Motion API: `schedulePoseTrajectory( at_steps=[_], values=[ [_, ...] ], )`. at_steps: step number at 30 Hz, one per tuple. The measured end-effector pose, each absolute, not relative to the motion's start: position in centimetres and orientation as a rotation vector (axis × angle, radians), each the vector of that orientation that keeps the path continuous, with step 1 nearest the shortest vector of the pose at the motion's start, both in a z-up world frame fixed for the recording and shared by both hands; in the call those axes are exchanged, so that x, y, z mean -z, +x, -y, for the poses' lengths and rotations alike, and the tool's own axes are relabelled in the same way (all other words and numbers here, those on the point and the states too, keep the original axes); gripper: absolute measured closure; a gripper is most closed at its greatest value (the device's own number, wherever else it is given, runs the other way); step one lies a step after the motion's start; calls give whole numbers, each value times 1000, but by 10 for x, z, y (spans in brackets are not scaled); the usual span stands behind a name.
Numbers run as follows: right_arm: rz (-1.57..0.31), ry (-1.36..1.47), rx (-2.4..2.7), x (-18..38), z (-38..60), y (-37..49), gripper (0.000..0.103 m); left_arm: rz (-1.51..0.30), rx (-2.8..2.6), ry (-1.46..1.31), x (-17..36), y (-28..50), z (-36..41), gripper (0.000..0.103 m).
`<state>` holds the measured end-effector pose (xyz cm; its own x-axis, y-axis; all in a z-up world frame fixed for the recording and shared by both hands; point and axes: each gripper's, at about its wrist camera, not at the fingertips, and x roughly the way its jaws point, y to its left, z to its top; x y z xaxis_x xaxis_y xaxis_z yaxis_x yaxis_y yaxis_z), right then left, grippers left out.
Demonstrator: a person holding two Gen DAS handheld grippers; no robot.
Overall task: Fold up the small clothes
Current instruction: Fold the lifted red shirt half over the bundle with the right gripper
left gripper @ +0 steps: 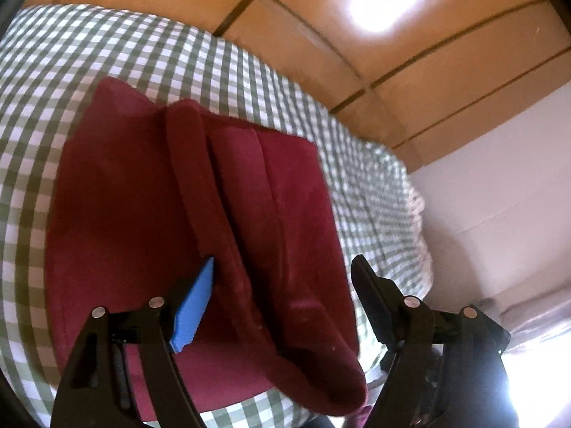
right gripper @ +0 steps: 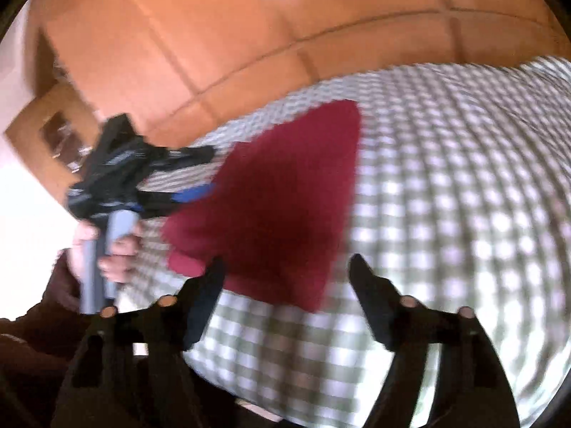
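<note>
A dark red garment (left gripper: 200, 235) lies folded in layers on a green-and-white checked cloth (left gripper: 71, 57). My left gripper (left gripper: 285, 267) is open just above its near part, one blue pad (left gripper: 194, 312) over the fabric, holding nothing. In the blurred right wrist view the same garment (right gripper: 282, 207) lies on the checked cloth (right gripper: 446, 214). My right gripper (right gripper: 285, 264) is open at its near edge, empty. The left gripper (right gripper: 203, 171) shows there too, held by a hand (right gripper: 117, 249) at the garment's left side.
The checked cloth covers a raised surface whose edge drops off at the right (left gripper: 410, 214). Orange tiled floor (left gripper: 357, 53) lies beyond it, also in the right wrist view (right gripper: 249, 35). A white wall (left gripper: 499, 178) stands at the right. A wooden piece of furniture (right gripper: 53, 125) is at far left.
</note>
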<state>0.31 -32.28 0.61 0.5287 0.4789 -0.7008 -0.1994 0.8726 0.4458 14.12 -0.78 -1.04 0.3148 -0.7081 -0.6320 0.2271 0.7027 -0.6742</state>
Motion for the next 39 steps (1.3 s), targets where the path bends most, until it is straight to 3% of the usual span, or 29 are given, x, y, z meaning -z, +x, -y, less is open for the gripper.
schedulePoseTrajectory(
  at_steps=[2, 5, 7, 9, 12, 19, 26, 30, 33, 39],
  values=[
    [-948, 342, -380, 2, 327, 4, 47, -1098, 643, -481, 11, 141, 16, 29],
    [-967, 318, -389, 10, 317, 8, 49, -1122, 612, -429, 12, 142, 29, 41],
    [-975, 297, -408, 12, 304, 17, 49, -1114, 579, -363, 10, 142, 37, 65],
    [-976, 278, -443, 11, 290, 17, 50, -1100, 547, -295, 9, 142, 41, 79],
    [-962, 225, -473, 6, 270, 15, 50, -1046, 529, -276, 3, 138, 31, 85],
    [-916, 205, -594, -15, 232, 9, 48, -953, 486, -298, -18, 120, -30, 86],
    [-955, 130, -675, 4, 173, 18, 47, -1018, 318, -275, 19, 123, -81, 85],
    [-969, 94, -668, 12, 166, 18, 43, -1021, 218, -304, 27, 119, -95, 58],
    [-972, 155, -741, -1, 179, 20, 32, -926, 185, -328, 6, 103, -102, 58],
    [-887, 314, -646, -38, 234, 43, 33, -751, 294, -277, -25, 75, -82, 58]
  ],
)
